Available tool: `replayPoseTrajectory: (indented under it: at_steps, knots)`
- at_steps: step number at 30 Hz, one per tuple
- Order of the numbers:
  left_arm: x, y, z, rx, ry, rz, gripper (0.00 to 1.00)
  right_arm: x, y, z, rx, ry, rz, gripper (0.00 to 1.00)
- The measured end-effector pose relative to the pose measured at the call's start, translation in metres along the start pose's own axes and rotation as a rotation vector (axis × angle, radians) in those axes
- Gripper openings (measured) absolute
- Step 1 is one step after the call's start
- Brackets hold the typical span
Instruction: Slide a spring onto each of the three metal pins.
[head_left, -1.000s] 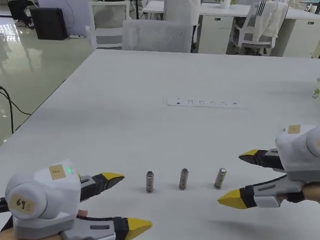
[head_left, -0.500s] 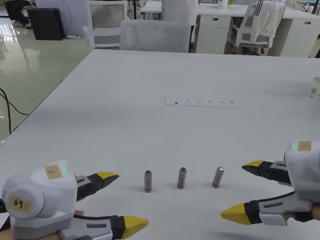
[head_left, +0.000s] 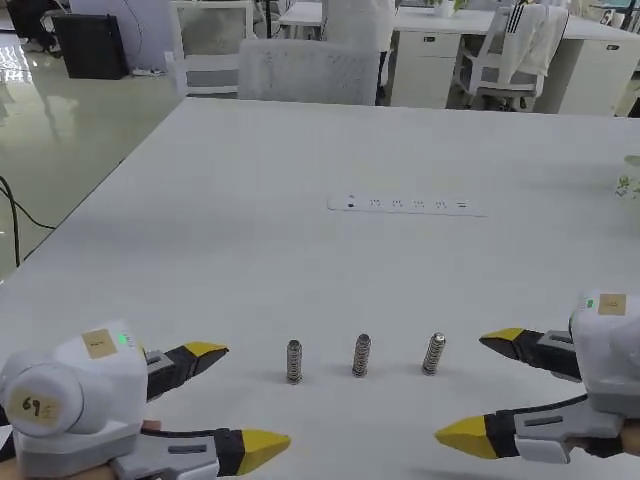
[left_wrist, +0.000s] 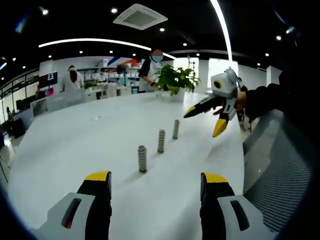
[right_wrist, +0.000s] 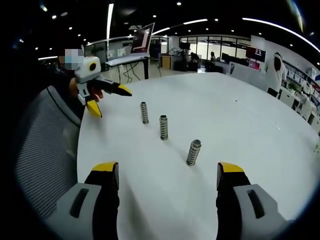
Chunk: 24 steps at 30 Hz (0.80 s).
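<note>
**Three springs upright between two open grippers**

The three springs stand upright in one row on the table (head_left: 300, 200): the left spring (head_left: 294, 361), the middle spring (head_left: 361, 355) and the right spring (head_left: 433, 353). At the top of each one a rounded pin end (head_left: 437, 339) shows. The row lies between the two grippers, and no jaw touches a spring. The left gripper (head_left: 250, 395) has the left spring near its tips. Its jaws are spread wide and nothing is between them. The right gripper (head_left: 462, 388) has the right spring near its tips. Its jaws are also wide apart and hold nothing. In each gripper view the row runs ahead of the jaws toward the other gripper. Beyond the springs, well apart from both grippers, a socket strip (head_left: 405, 205) is set in the table.
</note>
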<state>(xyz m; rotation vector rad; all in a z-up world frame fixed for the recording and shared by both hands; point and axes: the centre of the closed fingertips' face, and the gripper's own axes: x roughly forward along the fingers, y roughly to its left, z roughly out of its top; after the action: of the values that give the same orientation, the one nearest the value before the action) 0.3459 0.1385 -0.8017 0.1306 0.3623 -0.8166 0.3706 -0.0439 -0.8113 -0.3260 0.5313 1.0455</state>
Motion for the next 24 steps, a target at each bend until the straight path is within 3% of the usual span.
replayPoseTrajectory:
  at_steps: [24]
  knots:
    - [-0.0013,-0.0018,-0.001,-0.01,0.003,0.014,0.68,-0.0013,0.0058,-0.0064,0.015,-0.02,0.008,0.81]
